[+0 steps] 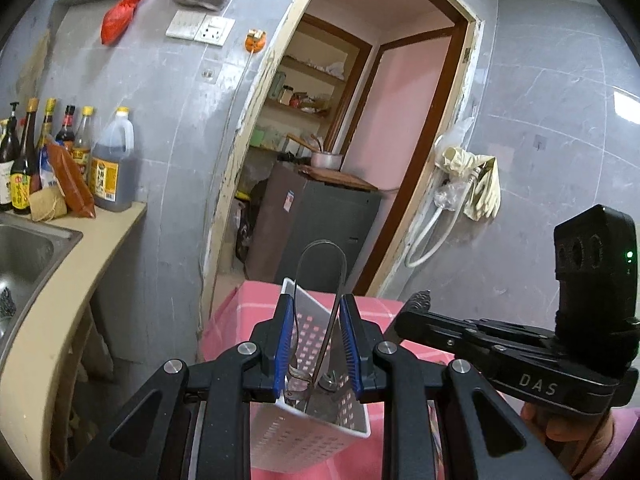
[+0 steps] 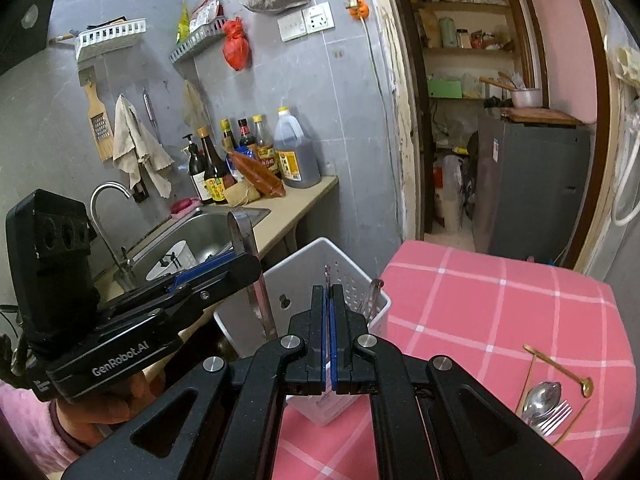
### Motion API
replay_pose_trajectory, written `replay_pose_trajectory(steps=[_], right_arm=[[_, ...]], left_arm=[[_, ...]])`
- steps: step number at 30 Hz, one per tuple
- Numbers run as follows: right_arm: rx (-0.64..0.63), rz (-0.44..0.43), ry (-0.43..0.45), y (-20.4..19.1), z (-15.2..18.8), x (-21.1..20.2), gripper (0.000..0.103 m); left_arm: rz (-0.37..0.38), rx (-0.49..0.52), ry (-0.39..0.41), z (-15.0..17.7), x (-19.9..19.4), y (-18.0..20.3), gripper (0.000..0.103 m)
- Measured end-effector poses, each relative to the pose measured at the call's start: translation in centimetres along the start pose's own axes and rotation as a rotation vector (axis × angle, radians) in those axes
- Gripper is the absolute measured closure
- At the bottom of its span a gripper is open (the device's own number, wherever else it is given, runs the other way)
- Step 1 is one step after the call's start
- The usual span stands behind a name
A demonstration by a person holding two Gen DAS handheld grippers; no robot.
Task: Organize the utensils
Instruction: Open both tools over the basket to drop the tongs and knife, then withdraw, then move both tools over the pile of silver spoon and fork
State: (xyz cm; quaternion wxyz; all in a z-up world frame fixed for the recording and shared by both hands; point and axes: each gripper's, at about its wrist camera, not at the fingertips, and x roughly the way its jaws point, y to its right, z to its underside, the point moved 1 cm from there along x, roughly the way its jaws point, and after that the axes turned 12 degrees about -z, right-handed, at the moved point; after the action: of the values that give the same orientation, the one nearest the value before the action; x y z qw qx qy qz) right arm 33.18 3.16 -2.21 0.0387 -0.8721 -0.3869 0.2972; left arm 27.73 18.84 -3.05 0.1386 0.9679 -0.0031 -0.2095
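Legible writing: "DAS" is printed on the body of the right tongs [image 2: 330, 336] where they enter the left wrist view at 4 o'clock, and "GenRobot.AI" on the body of the left tongs [image 1: 318, 344] where they cross the right wrist view at 8 o'clock. The yellow labels on the sauce bottles [image 2: 216, 168] and the large brown jug [image 2: 296, 152], at 10 o'clock beside the sink [image 2: 208, 232], are too small to read, as is the sticker on the grey refrigerator [image 1: 316, 224]. The left tongs are partly open, their blue pads [image 1: 285, 344] pressing from both sides on the two arms of a steel utensil [image 1: 322, 264] with a looped top. The loop stands above the fingertips, toward 12 o'clock, and the lower ends reach down inside the white perforated basket [image 1: 320, 436]. The right tongs are clenched, pad against pad, directly over the basket; a thin rod rises just past their tips, and whether it is held cannot be told. The basket stands at the 9 o'clock edge of the tabletop [image 2: 500, 312], which is covered in pink checked cloth. At 4 o'clock in the right wrist view lie a steel spoon [image 2: 542, 396], a fork [image 2: 554, 420] and a small gold spoon [image 2: 560, 368], close together and well apart from the basket.
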Motion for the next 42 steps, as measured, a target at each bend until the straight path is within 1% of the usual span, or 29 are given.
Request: replay_pose_trajectory(steps=[5,8,10,12,15,16,17,19,20,22,23,24,25,26,27,28,29,31,33,39,42], right_arm=[[0.038,-0.017,-0.002,0.7,0.3,0.1,0.099],[0.059,-0.010,0.012,1.1,0.6,-0.3,0.092],[0.071,0.003,0.040,1.4,0.8,-1.0,0.083],[0.081,0.025,0.072,1.6,1.1,-2.0,0.076],[0.091,0.066,0.112,2.2,1.3,-3.6,0.070],[0.090,0.089,0.132,2.3,1.5,-4.3,0.064],[0.090,0.101,0.144,2.3,1.4,-4.8,0.061],[0.087,0.144,0.189,2.6,1.6,-6.4,0.052],[0.086,0.157,0.199,2.7,1.5,-6.9,0.049],[0.085,0.206,0.235,3.0,1.8,-8.5,0.040],[0.086,0.216,0.245,3.2,1.8,-9.1,0.038],[0.084,0.245,0.262,3.4,2.1,-10.0,0.033],[0.081,0.263,0.275,3.5,2.2,-10.7,0.027],[0.079,0.272,0.282,3.6,2.2,-11.2,0.024],[0.074,0.296,0.295,3.9,2.5,-12.0,0.019],[0.071,0.315,0.303,4.0,2.7,-12.7,0.014],[0.068,0.331,0.313,4.2,3.0,-13.4,0.012],[0.064,0.364,0.331,4.6,3.5,-14.6,0.005],[0.061,0.394,0.341,5.2,4.0,-15.8,0.002],[0.066,0.462,0.339,7.0,5.7,-18.4,0.002],[0.076,0.484,0.325,8.3,6.6,-19.3,0.002]], left_arm=[[0.020,-0.037,-0.032,0.2,-0.1,-0.6,0.080],[0.017,-0.041,-0.047,0.3,-0.3,-0.7,0.077],[0.018,-0.038,-0.046,0.3,-0.5,-0.5,0.070],[0.013,-0.027,-0.036,0.3,-0.8,-0.2,0.063],[0.012,-0.011,-0.034,0.2,-1.0,0.4,0.061],[0.006,-0.002,-0.031,0.2,-1.2,0.7,0.056],[0.001,0.004,-0.027,0.2,-1.3,0.9,0.053],[-0.007,0.012,-0.006,0.1,-1.8,1.5,0.040],[-0.011,0.015,0.004,0.1,-2.0,1.9,0.037],[-0.021,0.025,0.023,0.0,-2.3,2.4,0.024],[-0.032,0.033,0.039,-0.1,-2.5,3.0,0.021],[-0.041,0.040,0.051,-0.1,-2.7,3.5,0.016],[-0.047,0.046,0.060,-0.1,-2.8,3.8,0.010],[-0.063,0.056,0.079,-0.1,-3.0,4.5,0.006],[-0.074,0.061,0.092,0.0,-3.2,4.9,0.000],[-0.089,0.070,0.110,0.1,-3.4,5.4,0.000],[-0.094,0.081,0.125,0.2,-3.5,6.1,0.000],[-0.090,0.102,0.129,0.4,-3.5,7.1,0.000],[-0.094,0.127,0.127,0.8,-3.3,8.3,0.000],[-0.079,0.179,0.126,2.2,-3.1,11.4,0.000],[-0.076,0.198,0.108,3.0,-2.6,13.0,0.000]])
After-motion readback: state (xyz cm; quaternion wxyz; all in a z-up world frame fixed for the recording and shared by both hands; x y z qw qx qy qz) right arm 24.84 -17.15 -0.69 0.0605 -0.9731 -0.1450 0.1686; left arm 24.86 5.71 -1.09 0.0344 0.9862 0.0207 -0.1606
